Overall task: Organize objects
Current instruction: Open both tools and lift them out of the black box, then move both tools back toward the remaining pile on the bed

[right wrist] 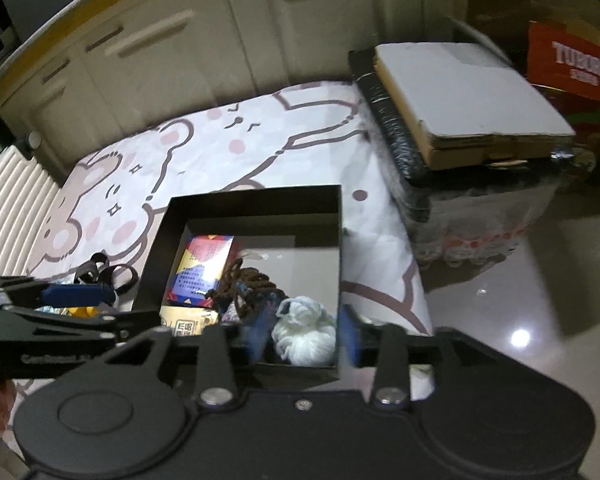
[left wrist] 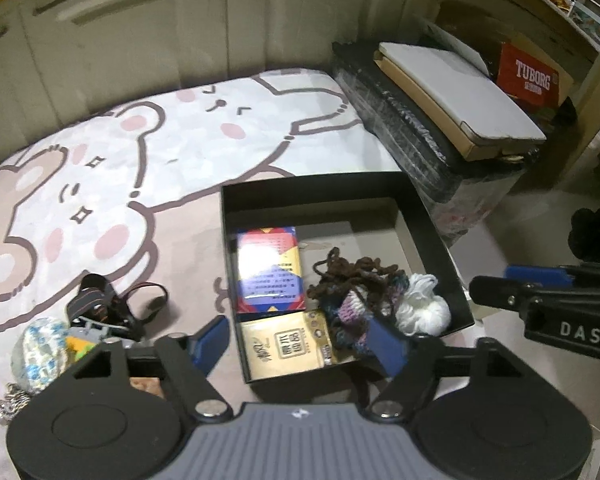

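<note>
Yarn [left wrist: 364, 296] sits in the black box [left wrist: 428, 216] just under both jaws – left gripper [left wrist: 300, 340] wide, right gripper [right wrist: 304, 336] half-open, both empty.

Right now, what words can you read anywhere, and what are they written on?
"TUBORG": on the red carton at the back right.
"DAS": on the right gripper, seen from the left wrist view.
Gold packet in the black box: large Chinese characters, too blurred to read reliably.
Red and blue card box: small print, too small to read.

Black box [left wrist: 436, 240], white yarn [left wrist: 422, 308]
</note>
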`<move>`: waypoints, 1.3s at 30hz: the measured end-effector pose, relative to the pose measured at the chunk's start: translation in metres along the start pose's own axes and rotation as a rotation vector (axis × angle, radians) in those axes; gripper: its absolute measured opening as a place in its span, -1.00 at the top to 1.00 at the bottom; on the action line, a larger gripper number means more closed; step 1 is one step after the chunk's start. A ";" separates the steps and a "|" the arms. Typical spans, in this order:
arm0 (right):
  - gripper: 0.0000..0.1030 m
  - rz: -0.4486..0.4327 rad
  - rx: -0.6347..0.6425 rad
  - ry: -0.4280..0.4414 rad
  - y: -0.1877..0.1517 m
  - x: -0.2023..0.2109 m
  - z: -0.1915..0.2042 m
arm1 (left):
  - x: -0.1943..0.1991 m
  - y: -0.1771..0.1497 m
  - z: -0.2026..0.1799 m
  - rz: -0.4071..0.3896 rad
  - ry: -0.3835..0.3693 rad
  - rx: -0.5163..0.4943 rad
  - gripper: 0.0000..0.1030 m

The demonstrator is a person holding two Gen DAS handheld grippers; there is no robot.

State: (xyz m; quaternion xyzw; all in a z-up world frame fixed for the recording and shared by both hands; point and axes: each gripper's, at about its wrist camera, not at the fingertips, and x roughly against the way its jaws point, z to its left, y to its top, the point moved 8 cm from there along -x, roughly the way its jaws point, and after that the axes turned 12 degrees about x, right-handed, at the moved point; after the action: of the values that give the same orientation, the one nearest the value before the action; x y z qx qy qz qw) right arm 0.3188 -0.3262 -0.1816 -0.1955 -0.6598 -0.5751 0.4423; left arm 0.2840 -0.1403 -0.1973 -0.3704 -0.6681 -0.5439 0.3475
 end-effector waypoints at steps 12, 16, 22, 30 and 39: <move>-0.98 -0.010 0.015 -0.090 -0.019 0.014 0.001 | 0.014 -0.011 0.018 -0.009 0.035 0.001 -1.00; -1.00 -0.014 0.010 -0.111 -0.024 0.016 0.000 | 0.016 -0.014 0.023 -0.010 0.044 0.003 -1.00; -1.00 -0.011 -0.003 -0.127 -0.035 0.016 -0.001 | 0.017 -0.016 0.031 -0.013 0.048 0.020 -1.00; -1.00 -0.022 -0.015 -0.150 -0.037 0.020 -0.002 | 0.017 -0.020 0.036 -0.023 0.042 0.010 -1.00; -1.00 -0.047 0.007 -0.172 -0.031 0.017 0.005 | 0.021 -0.017 0.045 -0.043 0.034 0.022 -1.00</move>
State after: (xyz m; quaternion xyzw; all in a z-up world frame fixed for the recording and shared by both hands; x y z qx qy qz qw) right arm 0.2845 -0.3342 -0.1860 -0.2270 -0.7019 -0.5642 0.3708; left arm 0.2558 -0.0954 -0.1947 -0.3428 -0.6760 -0.5500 0.3508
